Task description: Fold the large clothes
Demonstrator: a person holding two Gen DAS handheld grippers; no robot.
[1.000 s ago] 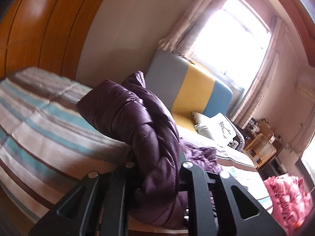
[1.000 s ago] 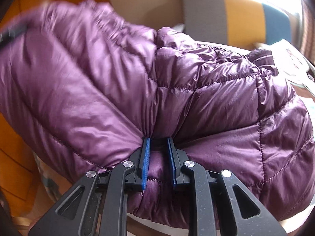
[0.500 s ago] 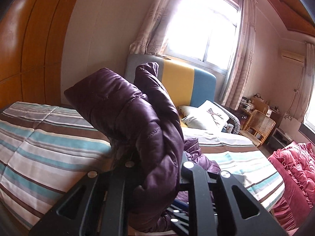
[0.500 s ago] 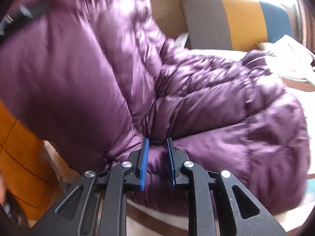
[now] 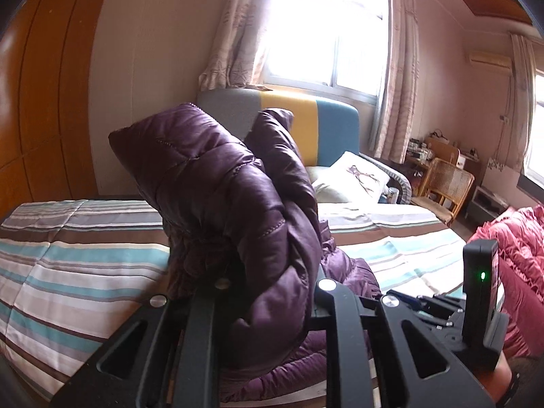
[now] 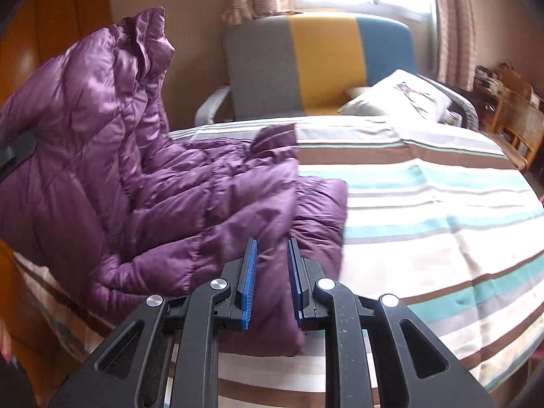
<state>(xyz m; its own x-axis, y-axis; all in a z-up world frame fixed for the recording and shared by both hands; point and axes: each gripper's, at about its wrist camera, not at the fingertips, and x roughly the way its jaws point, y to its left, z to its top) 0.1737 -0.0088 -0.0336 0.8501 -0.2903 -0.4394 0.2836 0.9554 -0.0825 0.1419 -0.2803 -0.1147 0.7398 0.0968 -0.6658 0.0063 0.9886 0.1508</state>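
Note:
A purple quilted puffer jacket (image 5: 221,187) lies partly on the striped bed (image 5: 68,265). My left gripper (image 5: 268,282) is shut on a thick fold of it, and the fold stands up and drapes over the fingers, hiding the pads. In the right wrist view the jacket (image 6: 136,187) rises at the left and spreads flat toward the middle. My right gripper (image 6: 271,265) is shut on a lower corner of the jacket, with fabric pinched between its blue pads (image 6: 250,272). The right gripper's body, with a green light, shows at the lower right of the left view.
A grey, yellow and blue headboard (image 6: 323,61) stands behind the bed, with a white pillow (image 6: 397,98) in front of it. A wooden wardrobe (image 5: 44,102) is at the left. A wicker chair (image 5: 448,180) and a pink quilt (image 5: 516,255) are at the right.
The left gripper rolled upright and carried its fold sideways. The right gripper drew back and up, so the jacket no longer fills its view and bare bedspread shows at the right.

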